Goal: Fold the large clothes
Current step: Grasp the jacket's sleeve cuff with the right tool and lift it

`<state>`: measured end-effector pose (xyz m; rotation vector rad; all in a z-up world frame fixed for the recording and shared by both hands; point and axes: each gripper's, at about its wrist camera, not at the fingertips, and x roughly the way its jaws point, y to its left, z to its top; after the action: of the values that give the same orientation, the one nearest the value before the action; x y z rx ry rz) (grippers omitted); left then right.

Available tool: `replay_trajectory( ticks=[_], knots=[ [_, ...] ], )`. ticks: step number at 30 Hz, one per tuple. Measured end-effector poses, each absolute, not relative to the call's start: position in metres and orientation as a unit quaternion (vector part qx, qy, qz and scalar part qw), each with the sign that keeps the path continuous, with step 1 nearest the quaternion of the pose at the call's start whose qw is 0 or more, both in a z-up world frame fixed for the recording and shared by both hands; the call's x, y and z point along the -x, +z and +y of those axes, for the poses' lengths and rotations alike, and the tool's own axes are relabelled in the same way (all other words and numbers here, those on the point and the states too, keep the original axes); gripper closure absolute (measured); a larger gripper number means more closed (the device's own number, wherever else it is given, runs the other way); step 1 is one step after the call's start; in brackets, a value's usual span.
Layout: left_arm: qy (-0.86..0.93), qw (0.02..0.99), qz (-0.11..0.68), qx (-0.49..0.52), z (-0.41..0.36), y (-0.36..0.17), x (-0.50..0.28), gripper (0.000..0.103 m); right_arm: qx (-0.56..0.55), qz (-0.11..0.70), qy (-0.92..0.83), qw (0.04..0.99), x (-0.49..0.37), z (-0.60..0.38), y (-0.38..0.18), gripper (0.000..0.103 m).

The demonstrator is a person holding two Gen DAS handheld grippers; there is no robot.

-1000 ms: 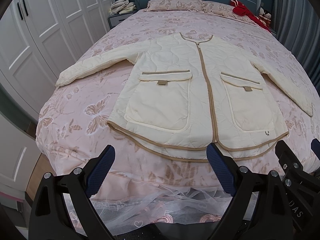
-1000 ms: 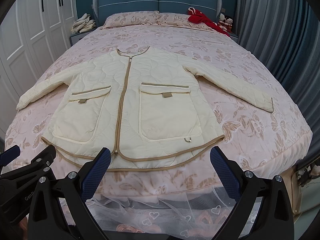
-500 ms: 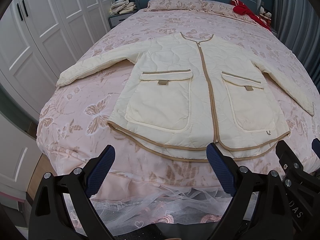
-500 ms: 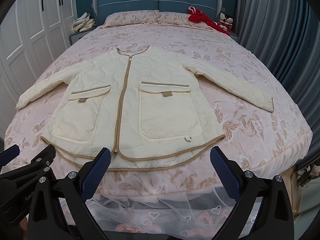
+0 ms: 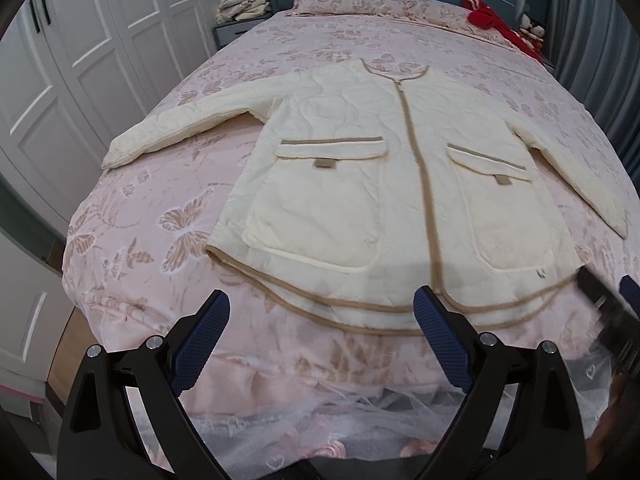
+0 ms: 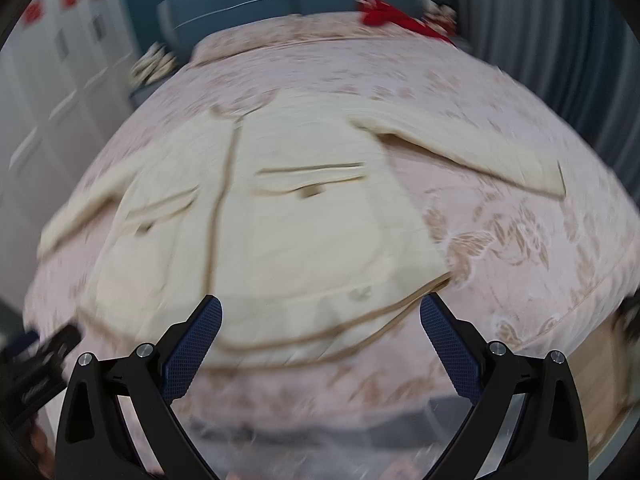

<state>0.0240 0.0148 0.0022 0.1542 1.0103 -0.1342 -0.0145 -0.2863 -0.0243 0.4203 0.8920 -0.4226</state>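
Jacket (image 5: 392,200) flat on bed (image 5: 160,248), just beyond both tongs – left (image 5: 322,334) & right (image 6: 320,336) wide, empty

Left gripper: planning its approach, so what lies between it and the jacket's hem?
Only bare pink butterfly bedspread separates the open left gripper from the cream jacket; the left wrist view shows it.
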Motion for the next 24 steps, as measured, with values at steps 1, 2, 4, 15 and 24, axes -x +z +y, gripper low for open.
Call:
replay_trajectory(
  ticks=[1, 2, 4, 15, 24],
  knots=[
    [-0.065, 0.87, 0.484, -0.069, 0.016, 0.0, -0.028, 0.012, -0.214, 0.421, -0.211, 0.856, 0.012, -0.304, -0.027, 0.006],
    [-0.066, 0.869, 0.487, -0.064, 0.018, -0.001, -0.033, 0.012, -0.236, 0.412, -0.23, 0.849, 0.01, -0.333, -0.032, 0.007],
    [-0.063, 0.866, 0.493, -0.053, 0.02, -0.006, -0.042, 0.012, -0.259, 0.397, -0.266, 0.84, 0.007, -0.38, -0.038, 0.007],
    [-0.061, 0.833, 0.549, -0.039, -0.003, -0.039, -0.086, 0.012, -0.328, 0.365, -0.385, 0.782, -0.002, -0.572, -0.095, 0.017],
    [-0.057, 0.835, 0.542, -0.073, -0.032, -0.054, -0.116, 0.012, -0.396, 0.362, -0.409, 0.738, 0.012, -0.661, -0.142, 0.029]
  ],
)
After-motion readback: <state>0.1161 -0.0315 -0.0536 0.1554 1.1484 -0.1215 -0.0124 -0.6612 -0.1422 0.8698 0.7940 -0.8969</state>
